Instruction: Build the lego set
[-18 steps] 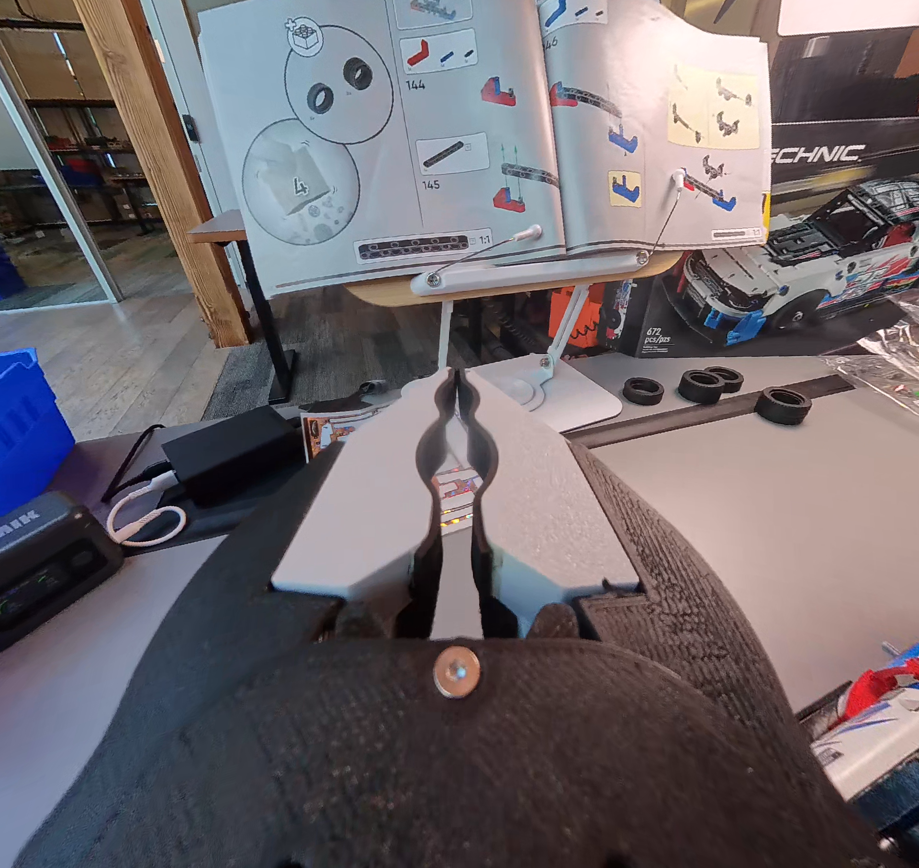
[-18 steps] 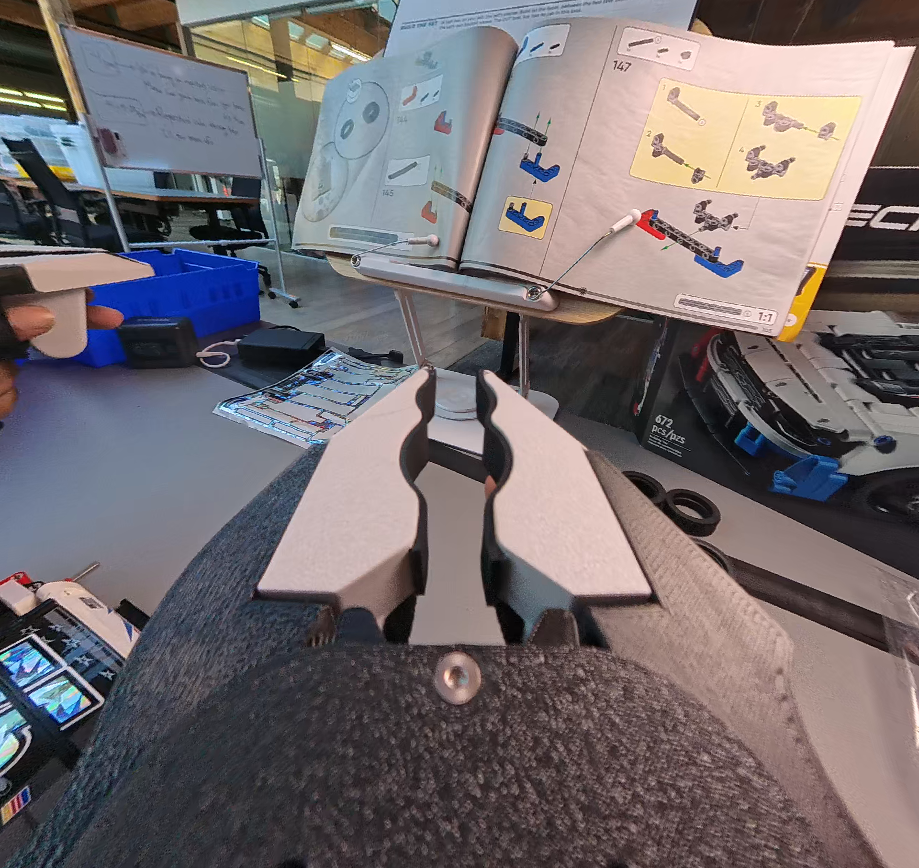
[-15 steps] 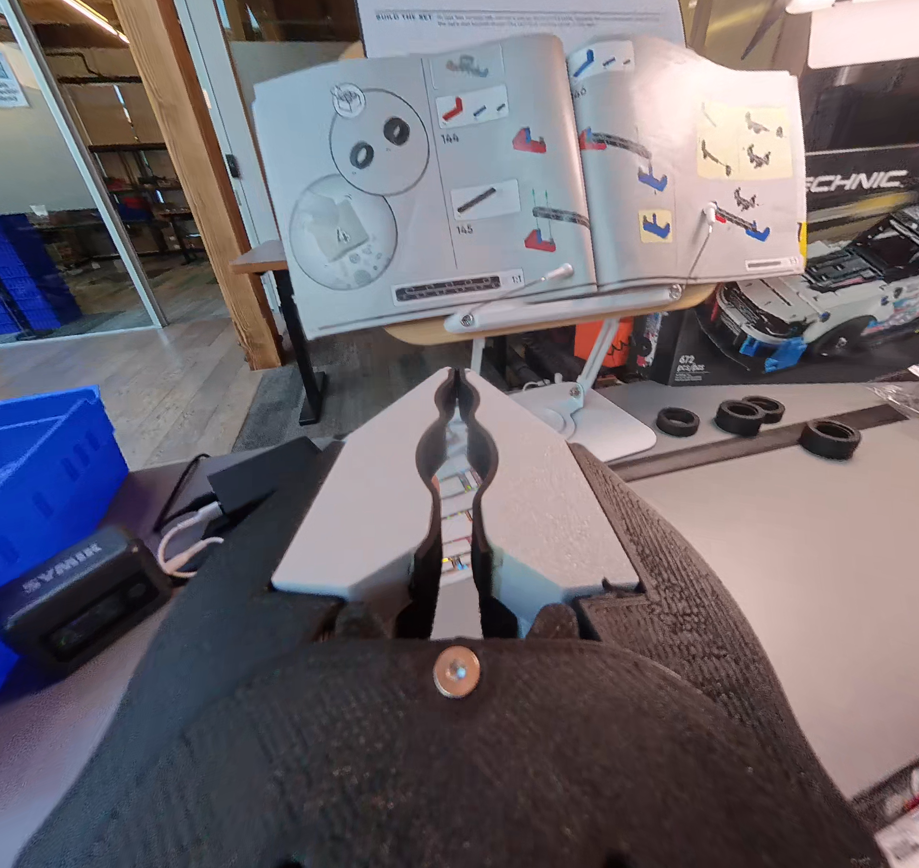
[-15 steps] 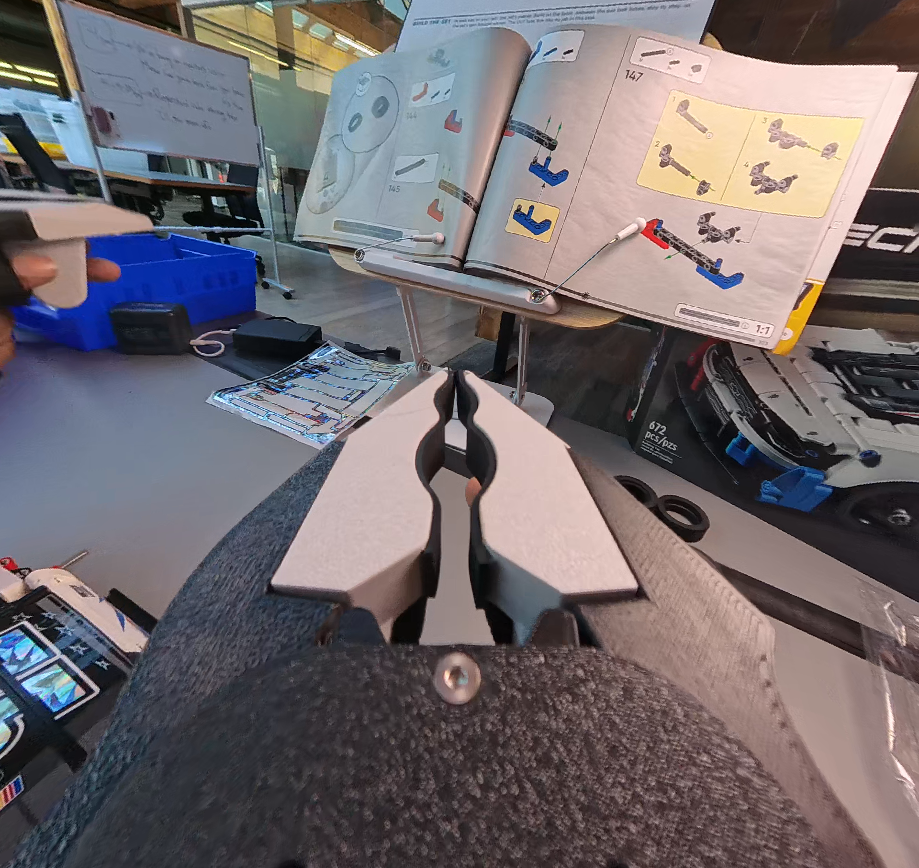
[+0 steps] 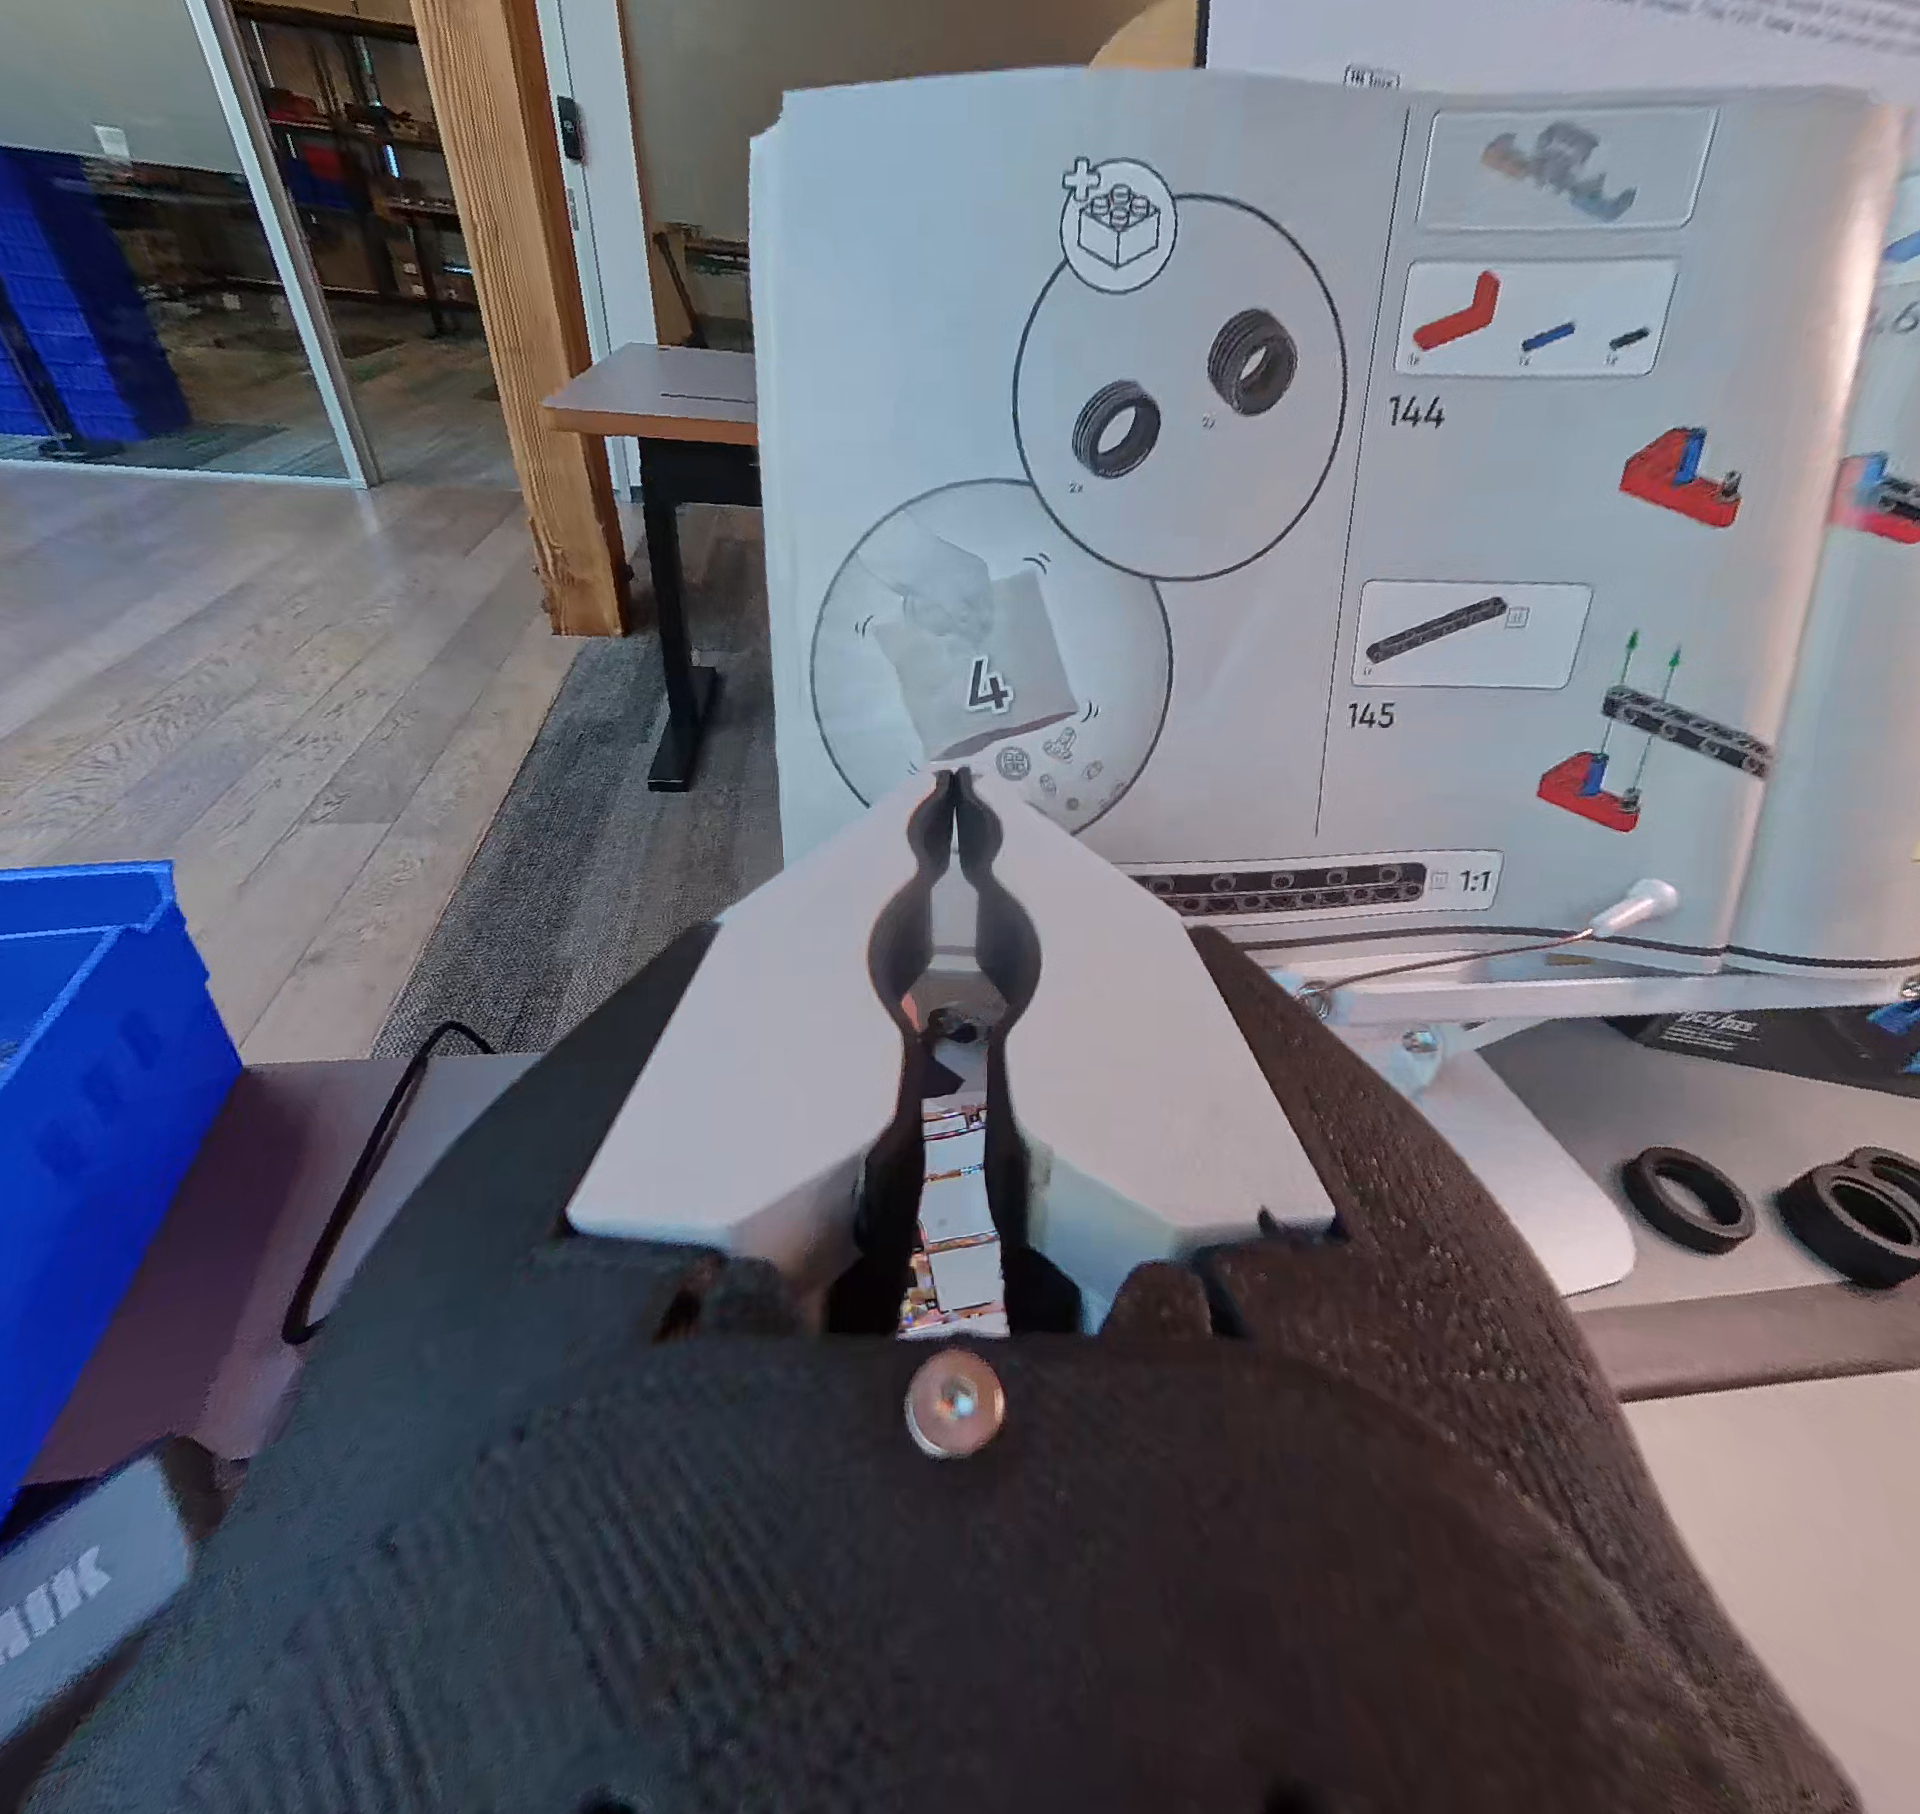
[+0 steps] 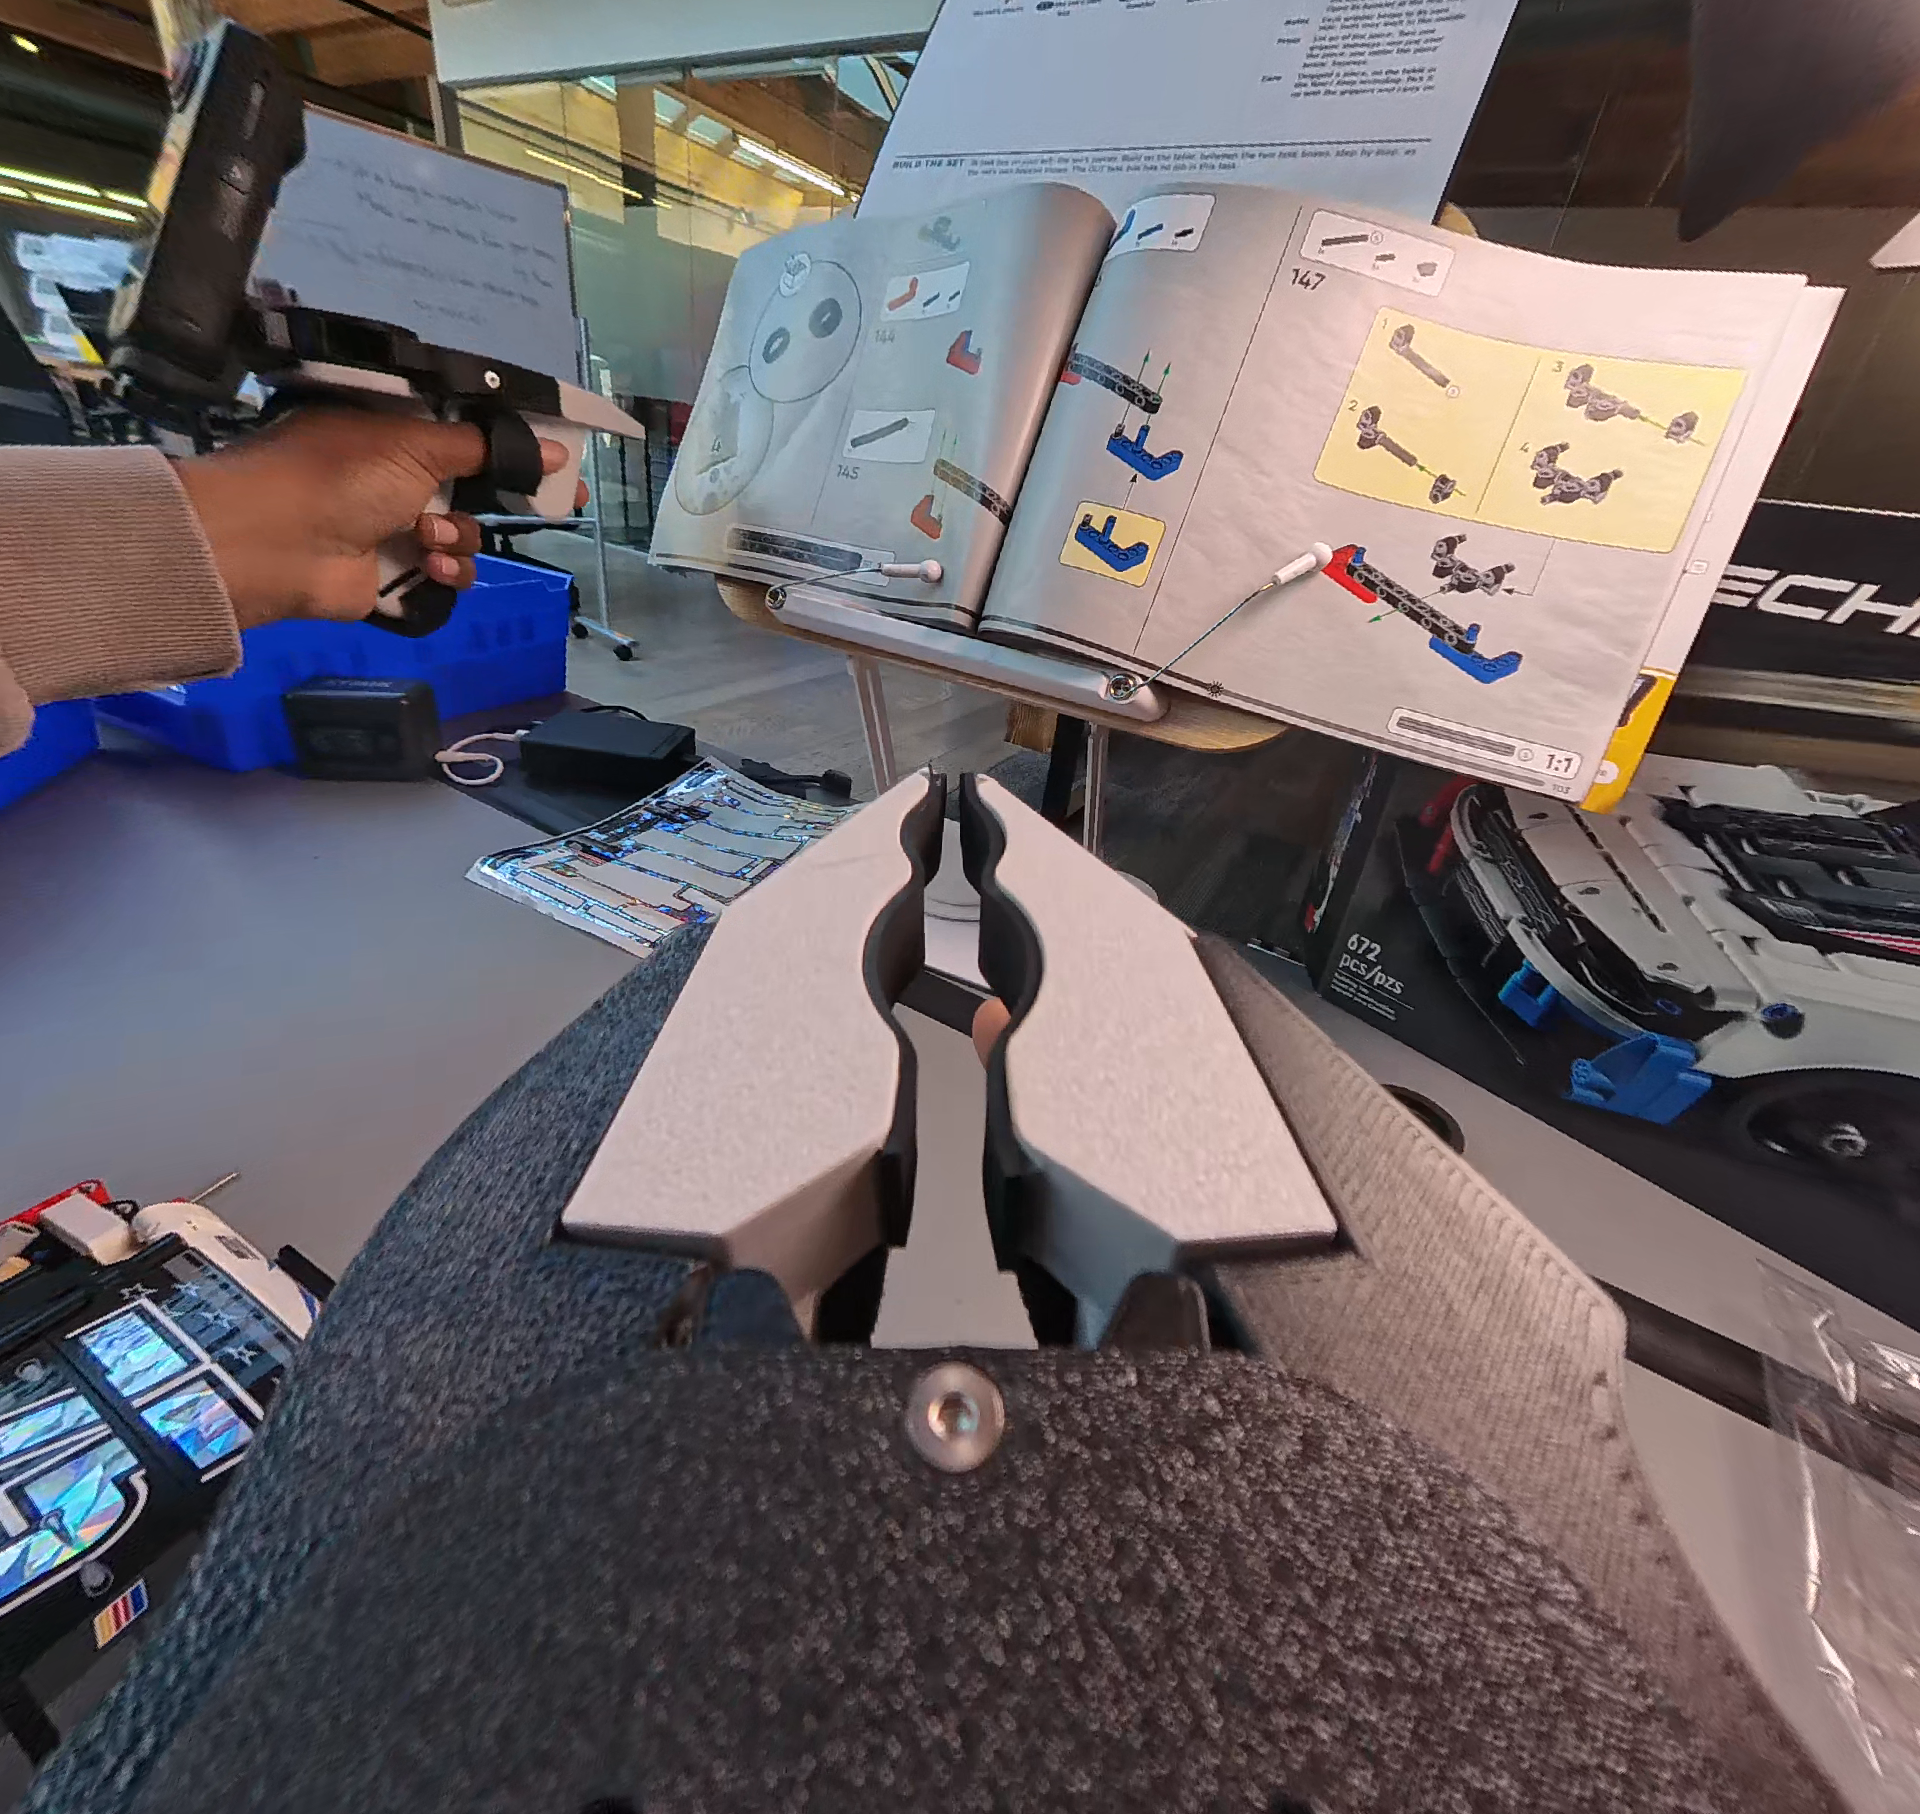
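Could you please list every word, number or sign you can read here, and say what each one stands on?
I don't quote writing, so here is what bears it:
Booklet: printed numbers, legible.
Sheet behind it: print, mostly too small.
Box: white print, legible; large lettering cut off.
Whiteboard: handwriting, blurred.
Black device: lettering too small.
Sticker sheet: too small.

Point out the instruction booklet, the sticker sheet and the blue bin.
instruction booklet (image 6: pixel 1299 476), right wrist view, on its open right-hand page.
sticker sheet (image 6: pixel 665 855), right wrist view, on the middle of the sheet lying on the table.
blue bin (image 5: pixel 94 1089), left wrist view, on its side wall.
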A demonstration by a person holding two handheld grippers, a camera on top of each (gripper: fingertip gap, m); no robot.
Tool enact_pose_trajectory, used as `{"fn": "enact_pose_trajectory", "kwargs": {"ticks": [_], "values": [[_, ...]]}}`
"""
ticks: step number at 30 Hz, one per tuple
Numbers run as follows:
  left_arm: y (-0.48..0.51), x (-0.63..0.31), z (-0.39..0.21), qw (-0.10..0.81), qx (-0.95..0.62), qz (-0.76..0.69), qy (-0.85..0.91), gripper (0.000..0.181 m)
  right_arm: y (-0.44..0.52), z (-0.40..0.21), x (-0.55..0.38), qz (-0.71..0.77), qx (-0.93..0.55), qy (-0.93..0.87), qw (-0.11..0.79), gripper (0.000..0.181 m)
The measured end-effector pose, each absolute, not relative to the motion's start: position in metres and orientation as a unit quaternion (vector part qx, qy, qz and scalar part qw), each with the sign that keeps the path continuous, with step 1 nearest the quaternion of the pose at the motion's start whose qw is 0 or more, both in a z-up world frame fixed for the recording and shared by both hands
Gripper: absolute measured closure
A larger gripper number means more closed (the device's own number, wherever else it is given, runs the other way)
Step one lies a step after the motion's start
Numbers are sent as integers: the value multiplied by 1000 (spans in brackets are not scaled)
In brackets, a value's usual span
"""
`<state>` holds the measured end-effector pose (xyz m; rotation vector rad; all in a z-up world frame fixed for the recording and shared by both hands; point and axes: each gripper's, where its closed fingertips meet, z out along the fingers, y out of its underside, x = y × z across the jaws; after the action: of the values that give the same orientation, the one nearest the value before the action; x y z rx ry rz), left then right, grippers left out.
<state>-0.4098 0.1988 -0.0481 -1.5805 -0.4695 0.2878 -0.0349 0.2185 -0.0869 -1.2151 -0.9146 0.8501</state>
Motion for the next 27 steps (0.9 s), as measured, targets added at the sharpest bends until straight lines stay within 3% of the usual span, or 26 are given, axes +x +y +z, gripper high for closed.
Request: {"fn": "enact_pose_trajectory", "kwargs": {"ticks": [17, 27], "values": [[216, -395, -44, 654, -719, 168, -166, 181, 218, -85, -34, 377, -533, -402, 642, 181], [232, -357, 26, 665, -712, 207, -83, 181, 217, -90, -37, 376, -539, -404, 637, 181]]}}
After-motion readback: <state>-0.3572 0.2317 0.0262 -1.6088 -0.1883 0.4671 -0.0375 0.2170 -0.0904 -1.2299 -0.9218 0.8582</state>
